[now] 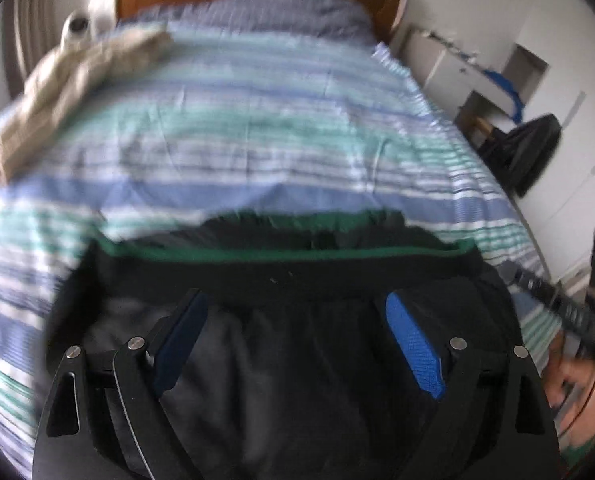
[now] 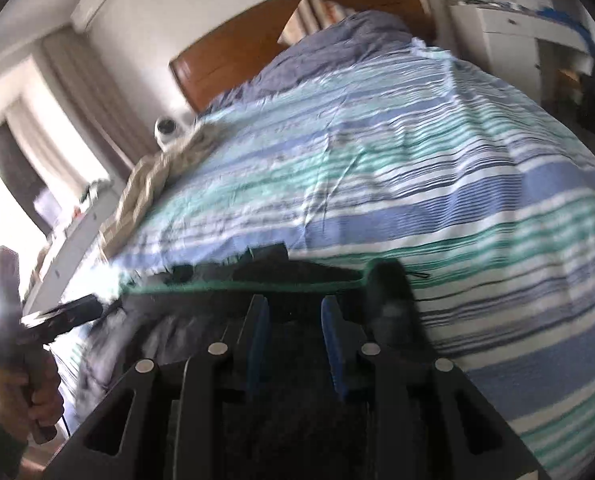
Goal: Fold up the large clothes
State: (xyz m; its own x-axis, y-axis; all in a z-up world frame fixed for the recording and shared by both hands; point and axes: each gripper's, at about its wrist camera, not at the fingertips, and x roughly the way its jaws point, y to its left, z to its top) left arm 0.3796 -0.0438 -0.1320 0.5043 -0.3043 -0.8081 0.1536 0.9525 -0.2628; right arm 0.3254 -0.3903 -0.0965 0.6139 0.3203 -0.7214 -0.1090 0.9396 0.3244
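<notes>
A bedroom: a bed (image 1: pixel 257 120) in a striped cover carries a black garment (image 1: pixel 297 280) with green trim at its near edge, bunched and not yet folded. Left gripper (image 1: pixel 297 304) jaws are released above it. Right gripper (image 2: pixel 293 312) jaws are narrow; whether they pinch cloth I cannot tell. A beige garment (image 1: pixel 77 72) lies at the far left edge, clear of the work.

Matt black cloth garment (image 1: pixel 281 360) with green trim lies on a creased striped cotton bedspread (image 1: pixel 237 128); the headboard (image 2: pixel 233 56) is glossy wood.
</notes>
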